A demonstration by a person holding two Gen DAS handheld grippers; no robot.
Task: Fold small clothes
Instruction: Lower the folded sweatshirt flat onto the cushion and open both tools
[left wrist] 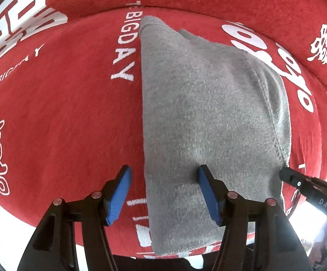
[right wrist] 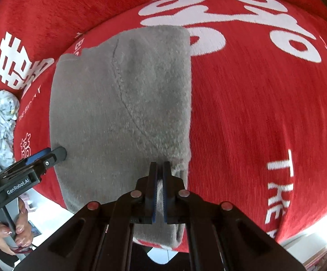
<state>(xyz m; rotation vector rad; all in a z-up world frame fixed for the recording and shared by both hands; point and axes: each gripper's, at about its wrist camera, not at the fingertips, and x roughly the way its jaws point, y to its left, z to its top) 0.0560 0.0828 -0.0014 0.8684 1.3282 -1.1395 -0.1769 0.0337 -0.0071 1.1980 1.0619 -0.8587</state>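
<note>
Grey fleece garment [left wrist: 208, 117] lies folded on a red cloth with white lettering [left wrist: 61, 113], which covers a rounded cushion-like surface. In the left wrist view the garment runs from the near edge of the cushion up to the far side, its long left edge straight and close beside the printed words "BIG DAY". A curved seam runs down its right side, and a second layer shows along the far right edge.

The left gripper [left wrist: 164, 194] points down over the near end of the garment with its jaws standing apart. Its blue pads [left wrist: 118, 196] press on nothing: the left one hangs over bare red cloth, and the right one hangs over the grey fleece, so the garment's left edge lies between them without being pinched.

The right gripper [right wrist: 160, 192] has its jaws drawn fully together at the garment's near right corner. A little grey fabric seems caught between the blue pads there, though motion blur makes the hold hard to confirm. In the left wrist view its black tip [left wrist: 299, 180] shows at the garment's right edge.

From the right wrist view the left gripper's black finger [right wrist: 57, 154] touches or nearly touches the garment's left edge. A hand [right wrist: 7, 232] grips that tool's handle at the near left. Pale patterned fabric [right wrist: 0, 117] lies bunched at the left, beside the red cushion
</note>
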